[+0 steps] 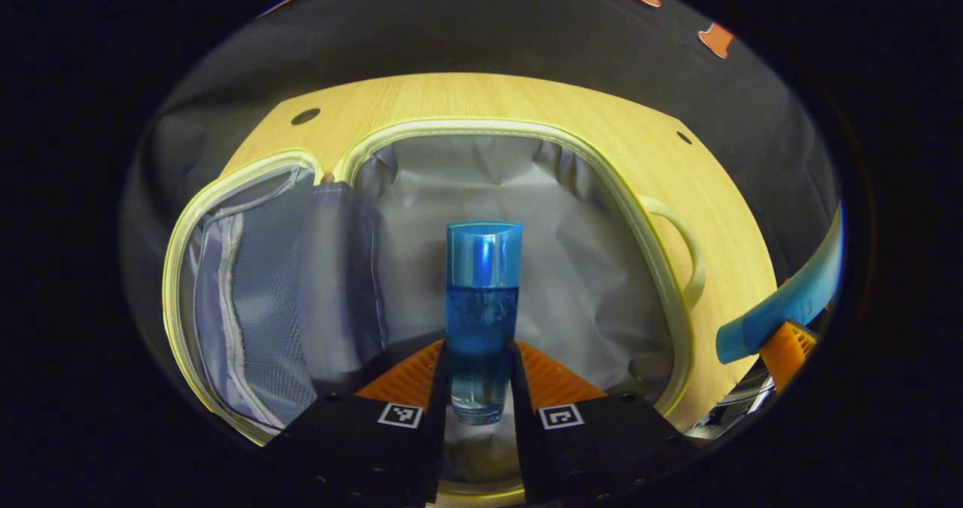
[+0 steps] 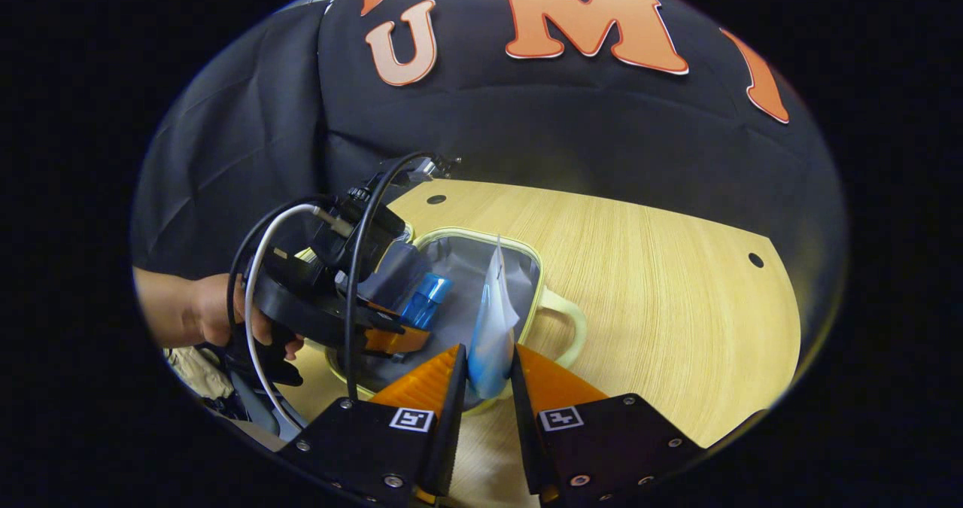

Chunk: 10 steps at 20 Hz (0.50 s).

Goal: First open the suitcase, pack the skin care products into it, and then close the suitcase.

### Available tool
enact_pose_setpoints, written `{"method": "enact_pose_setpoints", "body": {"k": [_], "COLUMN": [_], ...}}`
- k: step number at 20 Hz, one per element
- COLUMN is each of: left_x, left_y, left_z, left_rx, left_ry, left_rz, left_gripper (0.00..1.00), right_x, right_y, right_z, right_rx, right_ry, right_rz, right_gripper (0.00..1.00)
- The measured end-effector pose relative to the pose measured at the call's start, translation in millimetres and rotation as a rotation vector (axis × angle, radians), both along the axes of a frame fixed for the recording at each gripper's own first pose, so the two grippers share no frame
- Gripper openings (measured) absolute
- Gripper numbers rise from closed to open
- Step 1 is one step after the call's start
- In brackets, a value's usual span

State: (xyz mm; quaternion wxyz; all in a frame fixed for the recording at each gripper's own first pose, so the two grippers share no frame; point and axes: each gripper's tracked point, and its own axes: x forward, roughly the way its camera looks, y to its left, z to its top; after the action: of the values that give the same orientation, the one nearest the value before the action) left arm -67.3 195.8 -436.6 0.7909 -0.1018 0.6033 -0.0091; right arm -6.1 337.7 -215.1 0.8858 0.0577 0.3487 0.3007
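- Grey fabric lines the open pale-yellow-trimmed suitcase lying flat on the light wooden table; its mesh-pocketed lid is folded out to the left in the left gripper view.
- My left gripper is closed on a clear blue bottle with a blue cap, both fingers pressing its lower body, and holds it upright over the main compartment.
- My right gripper pinches a white-and-blue soft tube, upright by its lower end, at the near rim beside the case's looped handle.
- I judge the packing step is in hand: the case is open and neither product is down yet.
- Next I should lower the bottle onto the lining and let go, then bring the tube in.
- The two tools sit close together over the opening in the right gripper view, with my left tool's dangling cables; crowding is the main risk.
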Motion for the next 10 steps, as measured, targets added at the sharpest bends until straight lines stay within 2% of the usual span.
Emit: {"method": "enact_pose_setpoints", "body": {"k": [1, 2, 4, 5, 6, 7, 8, 10], "left_x": [-1.1, -0.4, -0.9, -0.8, -2.8, -1.7, -0.3, 0.4], "left_y": [2.2, 4.1, 6.6, 6.4, 8.5, 8.2, 6.0, 3.6], "left_z": [-4.1, -4.3, -7.7, -10.0, -10.3, -10.2, -9.8, -2.8], "left_rx": [0.012, 0.026, 0.052, 0.066, 0.081, 0.088, 0.084, 0.057], "left_ry": [0.022, 0.029, 0.055, 0.07, 0.085, 0.09, 0.081, 0.059], "left_rz": [0.016, 0.024, 0.041, 0.048, 0.052, 0.055, 0.053, 0.059], "left_gripper": [0.42, 0.42, 0.42, 0.42, 0.42, 0.44, 0.46, 0.48], "right_x": [3.0, 6.6, 13.2, 14.8, 17.3, 17.8, 18.7, 19.8], "right_y": [-0.2, -0.3, 2.1, 2.3, 2.5, 4.5, 6.3, 10.4], "right_z": [-2.1, -2.3, -6.6, -9.3, -11.3, -14.6, -17.2, -21.6], "right_rx": [0.008, 0.015, 0.028, 0.032, 0.035, 0.038, 0.04, 0.044], "right_ry": [0.007, 0.013, 0.031, 0.038, 0.046, 0.055, 0.066, 0.087], "right_rz": [0.003, 0.01, 0.019, 0.021, 0.028, 0.035, 0.046, 0.072], "right_gripper": [0.37, 0.33, 0.32, 0.37, 0.37, 0.32, 0.37, 0.37]}}
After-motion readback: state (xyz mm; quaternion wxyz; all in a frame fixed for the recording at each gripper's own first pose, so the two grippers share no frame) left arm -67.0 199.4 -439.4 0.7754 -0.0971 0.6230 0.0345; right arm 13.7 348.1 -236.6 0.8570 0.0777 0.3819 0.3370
